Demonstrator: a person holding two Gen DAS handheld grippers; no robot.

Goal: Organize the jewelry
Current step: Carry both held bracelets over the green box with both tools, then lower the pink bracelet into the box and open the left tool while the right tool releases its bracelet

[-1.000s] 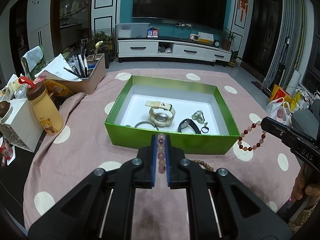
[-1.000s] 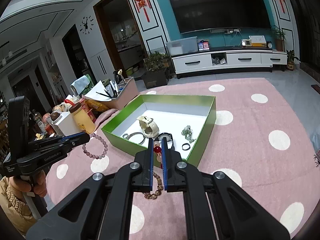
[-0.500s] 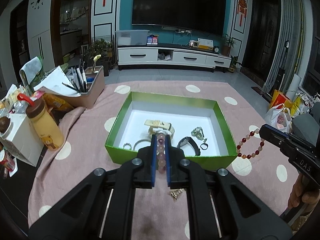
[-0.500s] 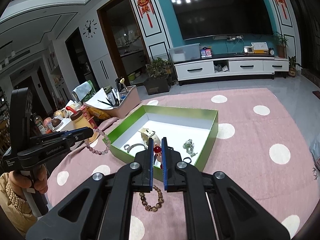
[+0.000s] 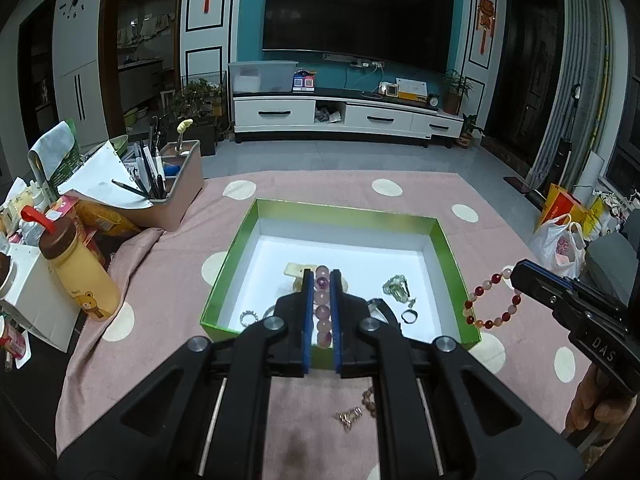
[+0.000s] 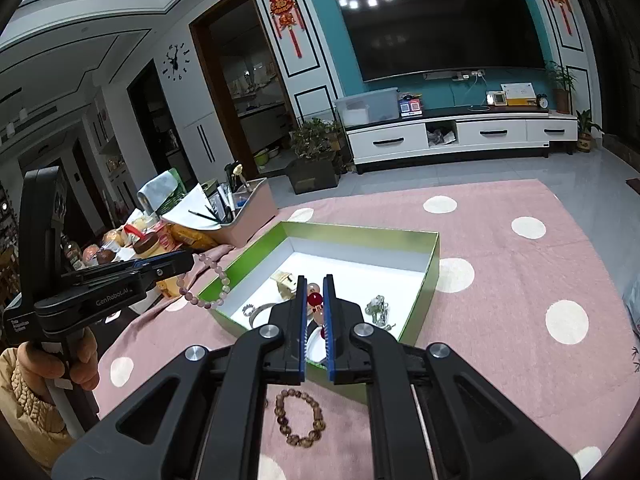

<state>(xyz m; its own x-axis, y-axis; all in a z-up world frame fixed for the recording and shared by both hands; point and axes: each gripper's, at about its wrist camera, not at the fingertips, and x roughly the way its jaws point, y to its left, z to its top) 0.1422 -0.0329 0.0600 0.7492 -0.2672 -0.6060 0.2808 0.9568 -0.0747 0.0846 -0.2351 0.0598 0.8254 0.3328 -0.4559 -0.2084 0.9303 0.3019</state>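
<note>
Your left tool is clenched on the pale pink bracelet; your right tool grips the red bead bracelet. Both hang beside the green box. Light, limp, slippery strands; pinch between beads.

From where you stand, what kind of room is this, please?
Most likely a home living room: a large TV hangs on a teal wall above a low white cabinet, and a pink dotted cloth covers the surface where the green box sits.
</note>
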